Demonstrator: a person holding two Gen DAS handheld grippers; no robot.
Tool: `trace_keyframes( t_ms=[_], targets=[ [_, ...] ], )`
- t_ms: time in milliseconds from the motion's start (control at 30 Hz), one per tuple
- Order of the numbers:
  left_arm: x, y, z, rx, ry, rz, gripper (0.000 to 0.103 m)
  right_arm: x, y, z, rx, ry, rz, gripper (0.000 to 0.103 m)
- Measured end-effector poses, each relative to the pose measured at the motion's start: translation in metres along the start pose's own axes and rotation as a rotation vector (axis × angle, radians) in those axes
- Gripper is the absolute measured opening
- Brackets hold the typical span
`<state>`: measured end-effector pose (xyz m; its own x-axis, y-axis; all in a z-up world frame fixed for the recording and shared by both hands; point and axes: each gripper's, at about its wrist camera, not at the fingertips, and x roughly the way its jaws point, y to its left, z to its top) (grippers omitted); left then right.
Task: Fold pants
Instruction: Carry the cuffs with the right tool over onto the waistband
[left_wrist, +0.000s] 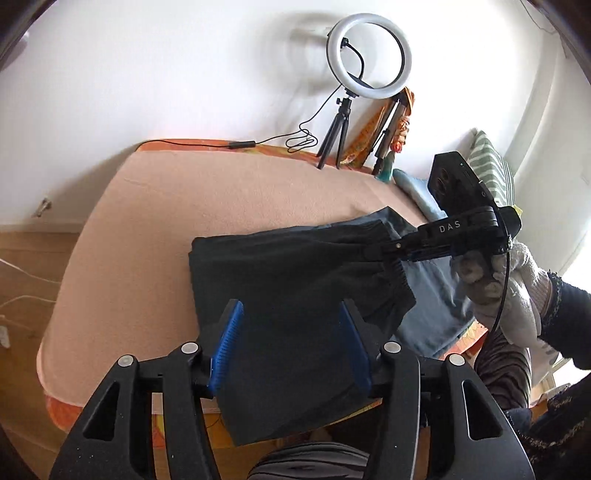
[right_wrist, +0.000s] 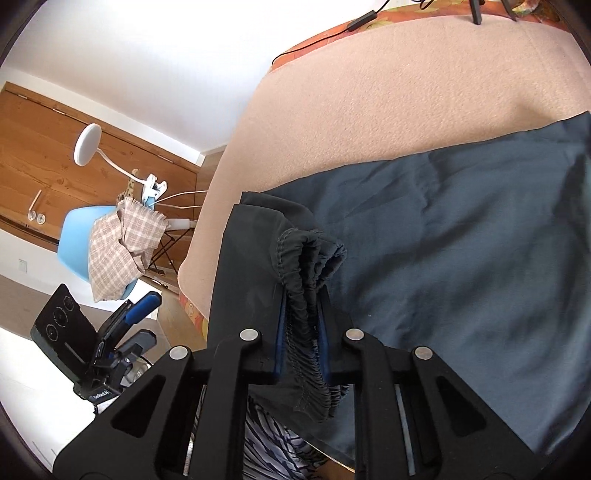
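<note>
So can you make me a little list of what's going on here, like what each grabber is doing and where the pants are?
Garment: dark folded pants, partly hanging over the near edge
Surface: peach fuzzy blanket
Underneath: grey-blue cloth
Right gripper: jaws clamped on the gathered elastic waistband
Left gripper: jaws open, gripping nothing
Background: white ring light on a black tripod

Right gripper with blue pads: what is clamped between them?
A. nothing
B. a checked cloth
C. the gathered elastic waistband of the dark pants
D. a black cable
C: in the right wrist view the right gripper has its blue pads pressed on the bunched elastic waistband of the dark pants.
</note>
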<state>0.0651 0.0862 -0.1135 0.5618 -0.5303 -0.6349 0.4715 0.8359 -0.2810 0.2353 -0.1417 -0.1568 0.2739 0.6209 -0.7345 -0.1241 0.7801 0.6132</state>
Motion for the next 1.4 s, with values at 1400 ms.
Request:
trace_keyframes(
  t_ms=[1400],
  targets=[
    [0.103, -0.118, 0.006, 0.104, 0.155, -0.052, 0.055, -0.266, -0.231, -0.051, 0.168, -0.163, -0.411, 0.015]
  ],
)
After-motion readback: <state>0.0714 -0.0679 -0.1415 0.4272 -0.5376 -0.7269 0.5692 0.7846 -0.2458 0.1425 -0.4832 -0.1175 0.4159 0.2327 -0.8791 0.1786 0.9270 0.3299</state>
